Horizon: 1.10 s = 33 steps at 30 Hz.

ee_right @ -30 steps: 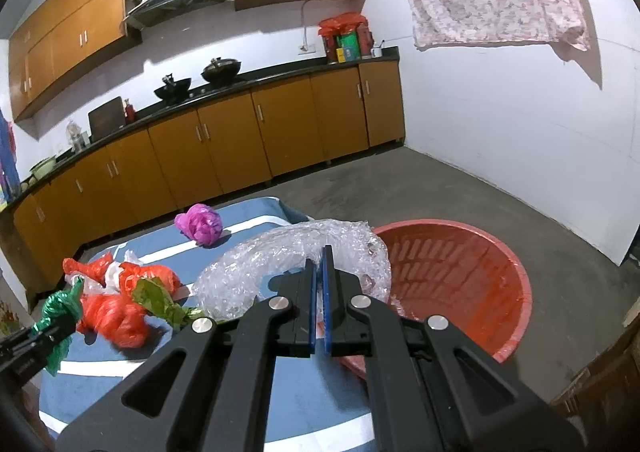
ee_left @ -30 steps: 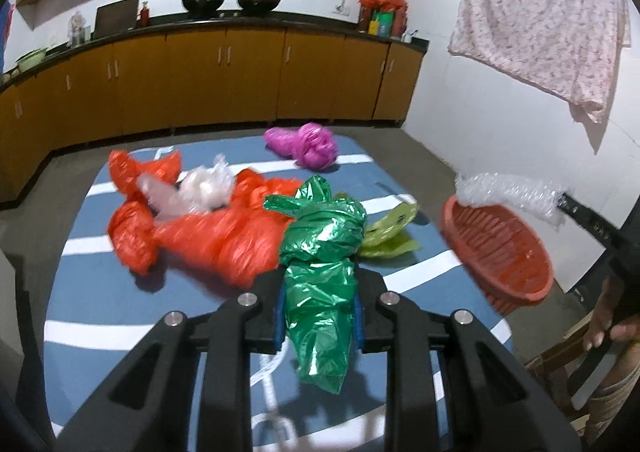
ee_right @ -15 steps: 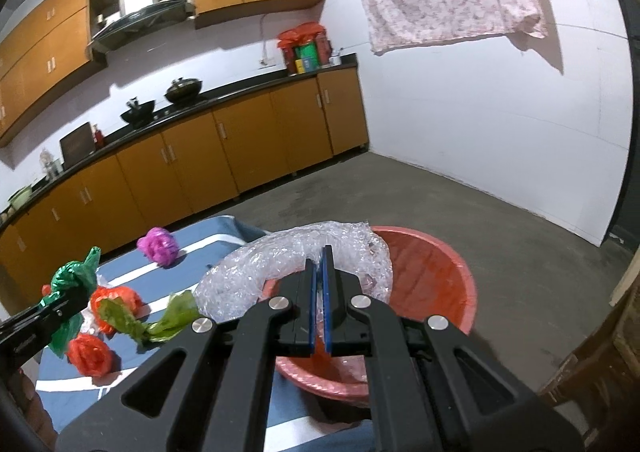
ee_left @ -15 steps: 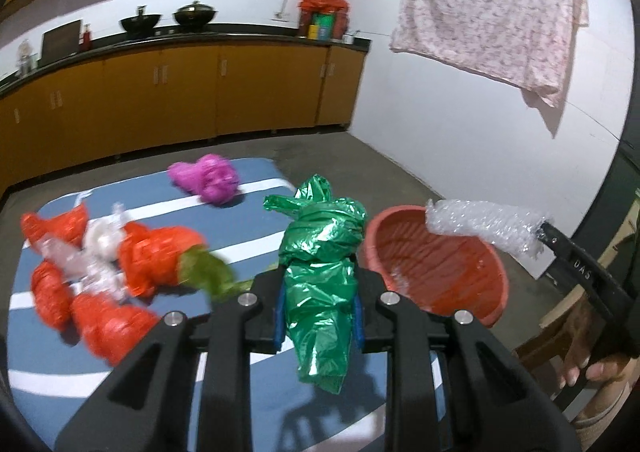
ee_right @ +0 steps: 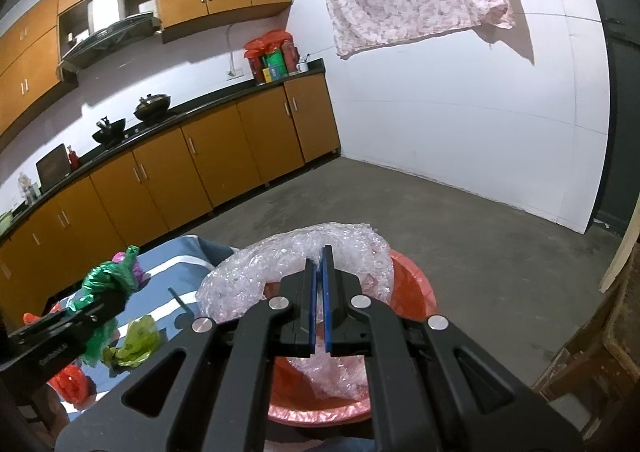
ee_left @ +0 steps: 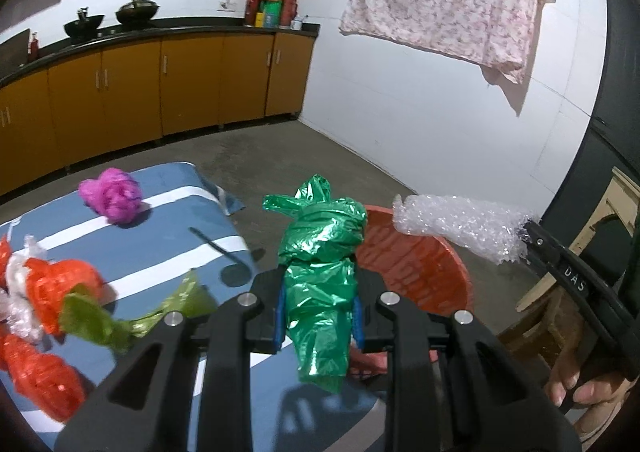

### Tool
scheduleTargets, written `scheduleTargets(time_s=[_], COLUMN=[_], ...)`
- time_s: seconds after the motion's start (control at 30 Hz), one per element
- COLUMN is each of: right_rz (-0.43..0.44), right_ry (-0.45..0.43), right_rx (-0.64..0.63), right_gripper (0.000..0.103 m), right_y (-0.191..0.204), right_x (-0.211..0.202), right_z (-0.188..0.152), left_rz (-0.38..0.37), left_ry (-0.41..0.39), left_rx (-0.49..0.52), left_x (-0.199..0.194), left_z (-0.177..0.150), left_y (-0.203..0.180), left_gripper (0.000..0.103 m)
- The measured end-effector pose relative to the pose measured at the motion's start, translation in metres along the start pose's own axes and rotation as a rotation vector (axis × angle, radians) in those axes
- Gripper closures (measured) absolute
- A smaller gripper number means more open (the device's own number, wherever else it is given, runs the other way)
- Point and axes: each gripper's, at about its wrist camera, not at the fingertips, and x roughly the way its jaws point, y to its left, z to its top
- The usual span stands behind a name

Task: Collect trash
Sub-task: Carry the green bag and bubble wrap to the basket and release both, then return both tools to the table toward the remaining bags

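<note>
My left gripper (ee_left: 318,316) is shut on a crumpled green plastic bag (ee_left: 320,252), held in the air at the near left rim of the red basin (ee_left: 416,264). It also shows in the right wrist view (ee_right: 108,284). My right gripper (ee_right: 319,292) is shut on a clear bubble wrap sheet (ee_right: 288,264) that hangs over the red basin (ee_right: 416,292). In the left wrist view the bubble wrap (ee_left: 456,226) sticks out above the basin's right side.
A blue striped table (ee_left: 172,228) holds a magenta bag (ee_left: 110,199), red bags (ee_left: 52,288), a yellow-green bag (ee_left: 120,316) and clear plastic (ee_left: 18,292). Brown cabinets (ee_left: 160,83) line the back wall. A wooden chair (ee_right: 600,352) stands right.
Both grippers have swung right from the table to the red basin with their loads. The basin now sits directly under the bubble wrap and beside the green bag.
</note>
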Motion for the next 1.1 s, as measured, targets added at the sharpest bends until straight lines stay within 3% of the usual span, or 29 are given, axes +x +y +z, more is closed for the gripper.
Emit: scheduleTargets(time_s=[0.67,0.7,0.77,0.8,0.83,0.93,0.97,1.1], right_rz=[-0.008,0.0,0.009,0.012,0.012,-0.003,-0.008,-0.022], right_ry=[0.025,0.035,0.056,0.065,0.079,0.081,0.078,0.085], right_rx=[0.017,0.007,-0.002,-0.002,-0.003,0.004,0.006,-0.001], right_gripper=[0.1,0.1,0.099,0.099,0.093,0.054,0.049,0.048], right_y=[-0.015,-0.015,-0.016,-0.017,-0.019,-0.025,-0.027,-0.028], right_x=[0.03,0.033,0.037,0.038,0.04,0.037,0.035,0.03], right_z=[-0.002,-0.004,-0.006,-0.007,-0.01,-0.017,-0.019,-0.02], left_rz=[-0.087,-0.089,-0.087,-0.081,-0.076,-0.064,-0.058,-0.02], left_ry=[0.07,0.072,0.075,0.074,0.071,0.083,0.086,0.082], left_rx=[0.066,0.067,0.063,0.058,0.051,0.03,0.022,-0.006], left_x=[0.068,0.071,0.075,0.075,0.075,0.076,0.075,0.066], left_z=[0.007,0.006,0.005,0.005,0.004,0.002,0.001,-0.002], left_y=[-0.038,-0.039,-0.038,-0.037,-0.034,-0.025,-0.021,-0.005], left_gripper=[0.076,0.074,0.054,0.049,0.045,0.04,0.038,0.031])
